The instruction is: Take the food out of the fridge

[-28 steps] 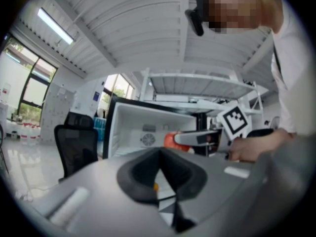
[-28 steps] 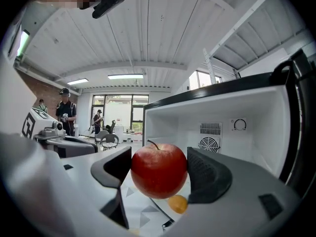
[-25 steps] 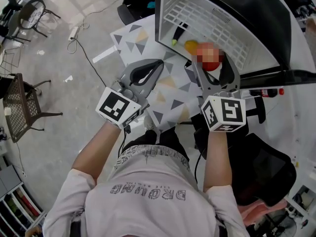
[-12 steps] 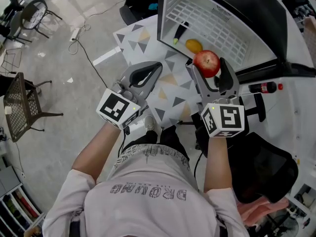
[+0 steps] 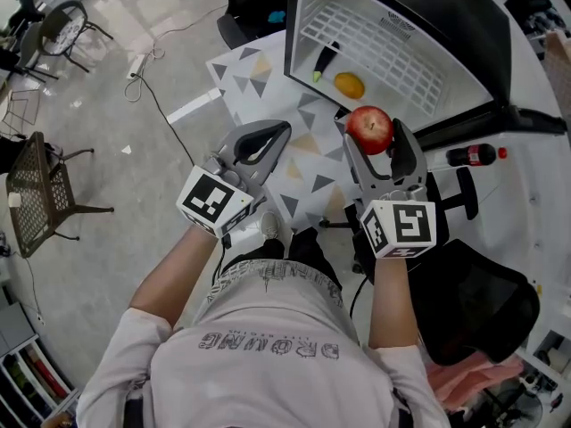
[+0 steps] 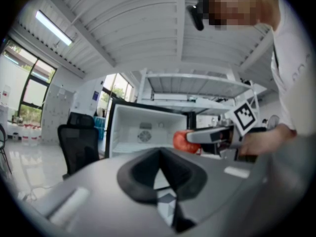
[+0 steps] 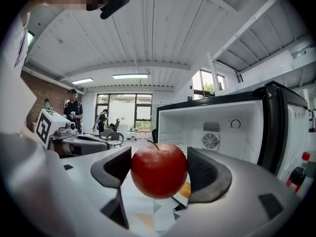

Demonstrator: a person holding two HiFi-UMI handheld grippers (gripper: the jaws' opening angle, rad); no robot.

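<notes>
Your left gripper [image 5: 280, 133] hangs in front of the open fridge [image 5: 486, 38], jaws pressed together on nothing. Your right gripper [image 5: 375, 139], just outside the fridge's mouth, pinches the red apple [image 7: 159, 176] between its pads, above the triangle-patterned table [image 5: 254, 69]. Deeper inside the fridge, a yellow fruit [image 5: 349, 85] and a dark, green-tipped item [image 5: 322, 61] lie on the white wire shelf [image 5: 397, 56].
</notes>
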